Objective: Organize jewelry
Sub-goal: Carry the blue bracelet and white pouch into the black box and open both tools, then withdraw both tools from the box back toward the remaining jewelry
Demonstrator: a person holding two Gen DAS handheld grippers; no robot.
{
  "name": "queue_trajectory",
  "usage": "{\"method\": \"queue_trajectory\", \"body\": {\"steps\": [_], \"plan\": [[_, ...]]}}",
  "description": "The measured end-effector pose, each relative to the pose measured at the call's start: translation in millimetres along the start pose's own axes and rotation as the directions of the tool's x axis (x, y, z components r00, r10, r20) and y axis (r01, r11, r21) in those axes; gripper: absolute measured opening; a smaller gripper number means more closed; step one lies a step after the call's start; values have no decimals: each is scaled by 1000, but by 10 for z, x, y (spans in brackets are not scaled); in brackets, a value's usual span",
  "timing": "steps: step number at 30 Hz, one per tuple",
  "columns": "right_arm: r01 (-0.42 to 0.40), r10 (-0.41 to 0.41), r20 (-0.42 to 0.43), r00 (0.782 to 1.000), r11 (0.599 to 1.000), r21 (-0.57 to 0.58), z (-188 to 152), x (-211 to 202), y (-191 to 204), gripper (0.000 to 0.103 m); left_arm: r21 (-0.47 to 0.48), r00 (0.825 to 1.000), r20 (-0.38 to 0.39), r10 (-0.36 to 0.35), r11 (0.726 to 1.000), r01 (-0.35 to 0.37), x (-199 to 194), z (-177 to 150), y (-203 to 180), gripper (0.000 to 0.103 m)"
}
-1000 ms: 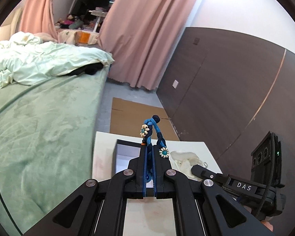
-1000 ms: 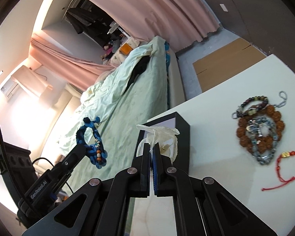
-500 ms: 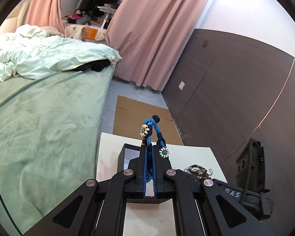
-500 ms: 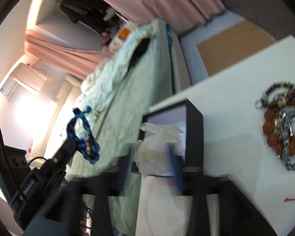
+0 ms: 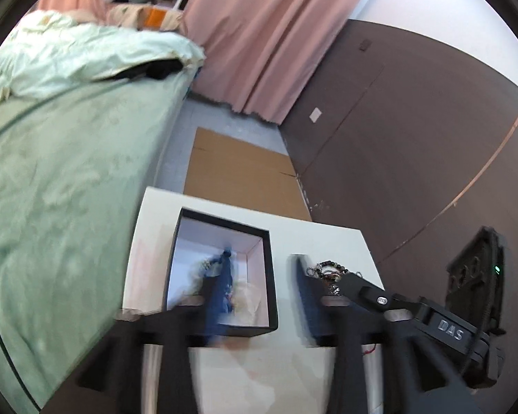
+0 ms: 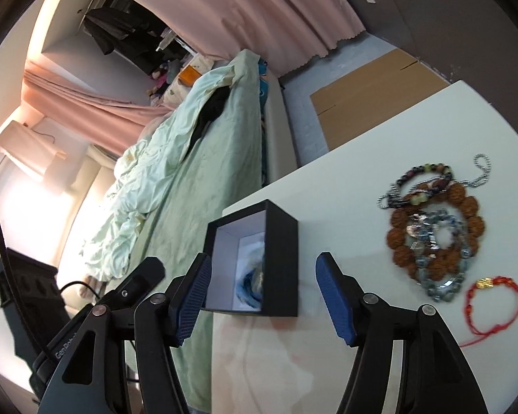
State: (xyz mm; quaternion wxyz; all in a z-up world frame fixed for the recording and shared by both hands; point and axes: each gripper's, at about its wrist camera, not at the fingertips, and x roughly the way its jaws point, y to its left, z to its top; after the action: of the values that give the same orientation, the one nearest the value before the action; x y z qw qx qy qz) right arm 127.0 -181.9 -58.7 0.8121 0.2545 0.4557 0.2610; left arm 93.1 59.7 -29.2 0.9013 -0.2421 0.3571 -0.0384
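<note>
A black box (image 5: 271, 276) with a white inside stands on the white table (image 5: 328, 241). My left gripper (image 5: 259, 298) hangs just above it, blurred, its jaws opening. The blue braided bracelet (image 5: 224, 272) is a blur beside the left finger, down in the box, with a pale crumpled bag (image 5: 250, 298) next to it. In the right wrist view the box (image 6: 283, 252) shows the blue bracelet (image 6: 250, 288) inside. My right gripper (image 6: 264, 298) stands open before the box with nothing between its pads. The left gripper's finger (image 6: 141, 276) shows at lower left.
A heap of bead bracelets and chains (image 6: 435, 238) lies on the table right of the box, a red string bracelet (image 6: 493, 286) beside it. A green bed (image 6: 197, 172) borders the table's left edge. Flat cardboard (image 5: 234, 172) lies on the floor beyond.
Both grippers went from shut to open. The pale bag left the right gripper and the blue bracelet left the left gripper; both now lie in the box. The left gripper sank toward the box.
</note>
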Motion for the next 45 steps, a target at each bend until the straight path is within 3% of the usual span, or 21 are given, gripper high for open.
{"method": "queue_trajectory", "body": {"steps": [1, 2, 4, 9, 12, 27, 29, 31, 38, 45], "plan": [[7, -6, 7, 1000, 1000, -6, -7, -56, 1, 63, -10, 1000, 26, 7, 1000, -7, -27, -12, 9, 78], [13, -13, 13, 1000, 1000, -11, -12, -97, -12, 63, -15, 999, 52, 13, 1000, -12, -70, -28, 4, 85], [24, -24, 25, 999, 1000, -18, -15, -189, -20, 63, 1, 996, 87, 24, 1000, -24, -144, -58, -52, 87], [74, -71, 50, 996, 996, -41, -71, -462, -110, 63, 46, 997, 69, 20, 999, -23, -157, -150, -187, 87], [146, -143, 50, 988, 988, -43, -115, -582, -200, 64, 70, 998, 55, 8, 997, -12, -151, -216, -285, 87], [248, -246, 62, 967, 968, -24, -169, -1027, -520, 64, 217, 999, 32, -9, 976, 2, -119, -542, -724, 87], [265, -264, 48, 963, 964, -7, -163, -1054, -596, 71, 231, 1000, 24, -3, 973, -3, -94, -584, -762, 87], [272, -272, 47, 961, 962, 8, -158, -1100, -666, 76, 245, 1000, 13, 0, 970, -4, -61, -617, -791, 87], [275, -277, 40, 960, 960, 48, -122, -1232, -872, 76, 264, 1000, -13, 13, 964, -9, 63, -676, -846, 91], [275, -269, -62, 961, 955, 111, -112, -1031, -1109, 76, 282, 999, -40, 22, 959, -10, 155, -678, -880, 91]]}}
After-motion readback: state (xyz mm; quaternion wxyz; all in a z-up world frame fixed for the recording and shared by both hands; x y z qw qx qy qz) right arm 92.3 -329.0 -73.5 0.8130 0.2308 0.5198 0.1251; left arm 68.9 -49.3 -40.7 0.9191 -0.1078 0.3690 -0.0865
